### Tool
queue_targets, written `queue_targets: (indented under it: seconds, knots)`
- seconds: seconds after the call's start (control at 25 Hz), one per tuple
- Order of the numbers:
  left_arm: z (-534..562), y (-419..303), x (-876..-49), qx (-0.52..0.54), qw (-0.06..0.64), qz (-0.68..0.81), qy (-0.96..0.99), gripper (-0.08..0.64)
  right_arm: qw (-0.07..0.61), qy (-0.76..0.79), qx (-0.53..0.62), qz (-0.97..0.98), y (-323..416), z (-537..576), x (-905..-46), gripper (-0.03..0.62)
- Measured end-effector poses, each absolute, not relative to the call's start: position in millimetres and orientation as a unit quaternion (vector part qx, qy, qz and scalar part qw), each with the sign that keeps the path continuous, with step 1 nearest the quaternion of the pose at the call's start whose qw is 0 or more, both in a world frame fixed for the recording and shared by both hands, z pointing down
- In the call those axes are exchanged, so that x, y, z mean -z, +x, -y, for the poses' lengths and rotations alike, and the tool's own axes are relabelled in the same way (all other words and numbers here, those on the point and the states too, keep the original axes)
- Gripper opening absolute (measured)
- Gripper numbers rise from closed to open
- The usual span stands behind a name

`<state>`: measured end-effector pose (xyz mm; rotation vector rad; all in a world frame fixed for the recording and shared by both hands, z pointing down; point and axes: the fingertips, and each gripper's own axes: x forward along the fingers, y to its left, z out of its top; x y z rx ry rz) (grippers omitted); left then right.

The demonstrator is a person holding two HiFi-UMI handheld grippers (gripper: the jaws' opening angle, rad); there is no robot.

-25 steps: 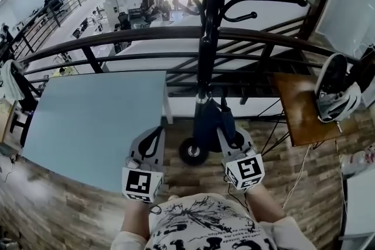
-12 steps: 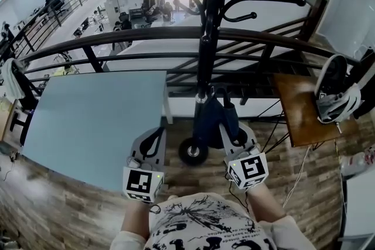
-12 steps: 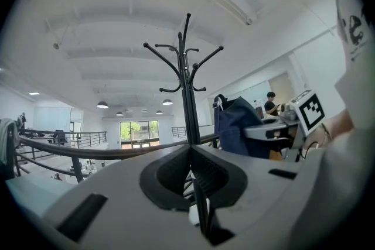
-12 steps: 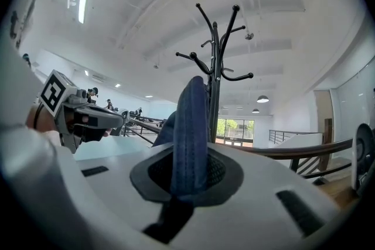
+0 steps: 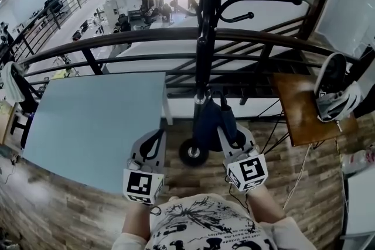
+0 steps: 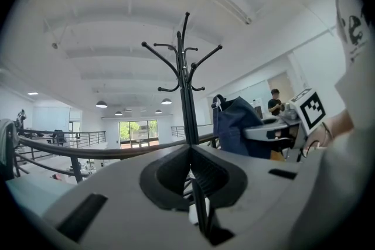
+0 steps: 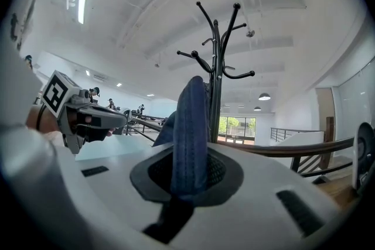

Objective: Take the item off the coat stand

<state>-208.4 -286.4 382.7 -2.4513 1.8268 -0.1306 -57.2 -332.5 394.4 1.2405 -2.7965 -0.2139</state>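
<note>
Fabric (image 7: pixel 190 108) (blue denim) sits clamped in right tongs (image 7: pixel 189 161); left tongs (image 6: pixel 191 156) pressed together, empty.

The stand (image 5: pixel 202 38) rises straight ahead, before the railing (image 5: pixel 117 38). The bag (image 5: pixel 208 120) sits low, just right of its pole, with a fold between the right tool's (image 5: pixel 227 130) jaws. The left tool (image 5: pixel 153 137) lies left of the bag, apart from it, at the tabletop's (image 5: pixel 88 120) near right edge. A small table (image 5: pixel 296 111) stands right of the stand.
</note>
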Motion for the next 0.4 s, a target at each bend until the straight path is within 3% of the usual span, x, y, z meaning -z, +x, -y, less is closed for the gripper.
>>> queue_targets:
  seconds: [0.4]
  knots:
    - [288.6,-208.3,-383.1,0.039,0.044,-0.595,-0.801,0.005,0.037,0.401,0.08,0.912,-60.1,336.0,-390.7,0.029]
